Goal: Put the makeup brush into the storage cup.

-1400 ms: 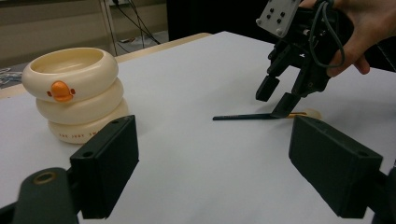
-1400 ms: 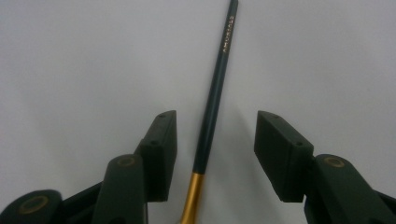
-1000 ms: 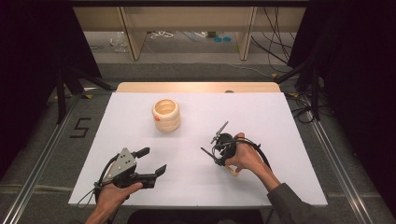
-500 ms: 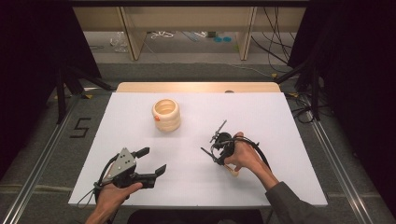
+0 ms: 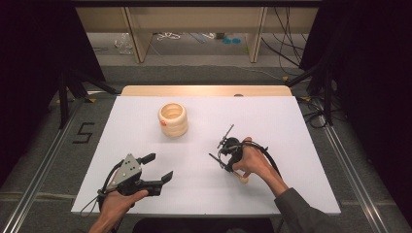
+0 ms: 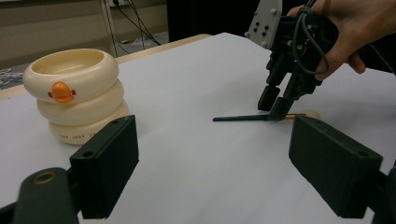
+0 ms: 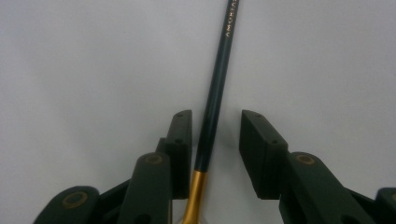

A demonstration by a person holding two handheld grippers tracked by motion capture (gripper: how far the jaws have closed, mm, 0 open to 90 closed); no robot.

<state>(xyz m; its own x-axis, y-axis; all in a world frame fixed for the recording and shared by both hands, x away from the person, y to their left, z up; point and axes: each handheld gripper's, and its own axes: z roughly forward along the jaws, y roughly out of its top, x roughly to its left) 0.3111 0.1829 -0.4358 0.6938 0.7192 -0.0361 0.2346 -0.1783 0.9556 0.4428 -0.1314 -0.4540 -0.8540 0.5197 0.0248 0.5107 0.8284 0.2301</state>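
Note:
A thin brush [image 7: 219,70] with a dark green shaft, a gold collar and a cream end [image 5: 241,179] lies flat on the white table [image 5: 291,136]. My right gripper [image 5: 226,162] points down over it. Its jaws straddle the shaft near the gold collar and have just been closing. One pad [image 7: 181,135] is at the shaft, while the other stands a little off it. The right gripper [image 6: 275,107] and the brush [image 6: 243,118] also appear in the left gripper view. My left gripper [image 5: 159,166] is open near the front left, nothing between its pads.
A cream holder [image 5: 173,119] shaped like stacked rings, with an orange duck bill, stands at the back middle of the table, and appears as the holder [image 6: 74,93] at the left of the left gripper view. Wooden shelving and cables lie beyond the far edge.

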